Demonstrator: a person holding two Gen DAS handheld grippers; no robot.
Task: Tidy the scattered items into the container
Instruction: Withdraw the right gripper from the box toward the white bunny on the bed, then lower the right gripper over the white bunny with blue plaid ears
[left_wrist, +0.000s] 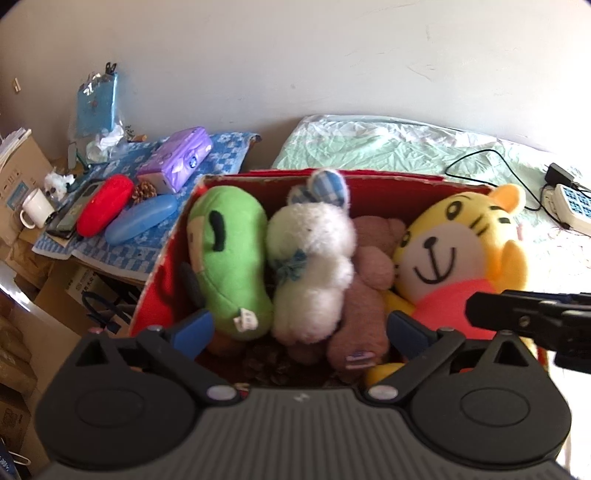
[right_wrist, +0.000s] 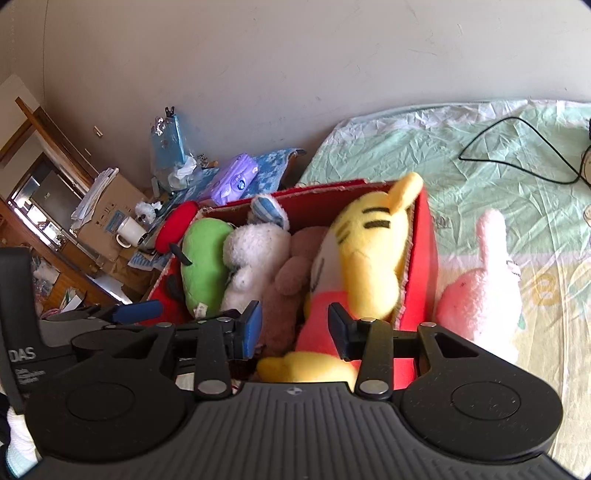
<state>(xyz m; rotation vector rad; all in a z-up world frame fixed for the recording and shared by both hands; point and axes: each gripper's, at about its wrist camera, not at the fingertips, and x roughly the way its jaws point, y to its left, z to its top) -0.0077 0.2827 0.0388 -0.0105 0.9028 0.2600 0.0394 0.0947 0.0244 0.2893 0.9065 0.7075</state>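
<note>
A red cardboard box sits on the bed and holds a green plush, a white plush, a brown plush and a yellow tiger plush in a pink shirt. Pinecones lie at its bottom. My left gripper hangs over the box's near edge, open wide and holding nothing. My right gripper hovers over the tiger with its jaws half apart; both pad faces show bare. A pink plush lies on the bed outside the box's right wall.
Left of the box, a low table under a blue checked cloth carries a purple tissue pack, red case, blue case, pinecone and white mug. A black cable and power strip lie on the sheet. Cardboard boxes stand at far left.
</note>
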